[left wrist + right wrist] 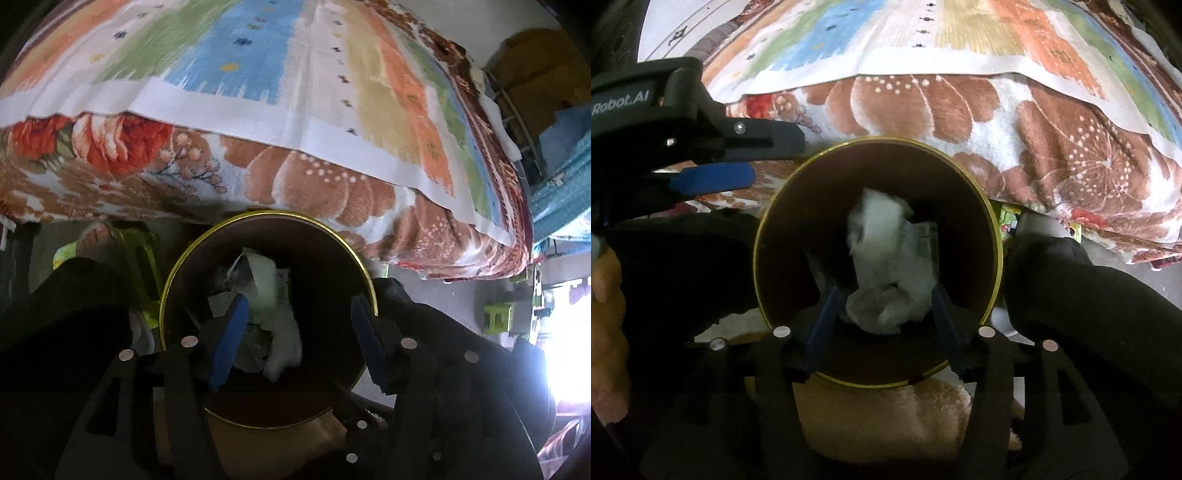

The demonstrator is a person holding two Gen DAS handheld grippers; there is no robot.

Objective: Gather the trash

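Bin (pixel 364 266) first: a round container with a dark brown inner wall and a thin gold rim, standing on the floor against the side of a bed. I see straight down into it from both wrist views. Crumpled white paper trash (pixel 264 280) lies inside it, a loose heap of tissue-like wads with a grey scrap among them.

My left gripper (pixel 295 339) hangs over the mouth of the bin with its blue-padded fingers (pixel 229 336) set well apart. A white wad sits in the gap, blurred — I see no pad pressing on it, and it appears to be loose. I cannot tell whether it is in the air or already resting on the heap.

My right gripper (pixel 882 332) is likewise over the bin, pointing steeply down, jaws apart. A pale crumpled wad (pixel 886 266) shows between and just beyond the fingertips, again blurred and not clamped.

From the right wrist view, the left gripper (pixel 738 173) enters at the upper left edge, just beside the bin's rim, and part of a hand (pixel 605 295) is visible at the left border.

Behind the bin, a brown floral blanket (pixel 306 192) drapes over the bed's edge, with a striped multicoloured sheet (pixel 240 55) on top. A green plastic stool (pixel 142 266) stands left of the bin, and a foot (pixel 96 240) rests by it.
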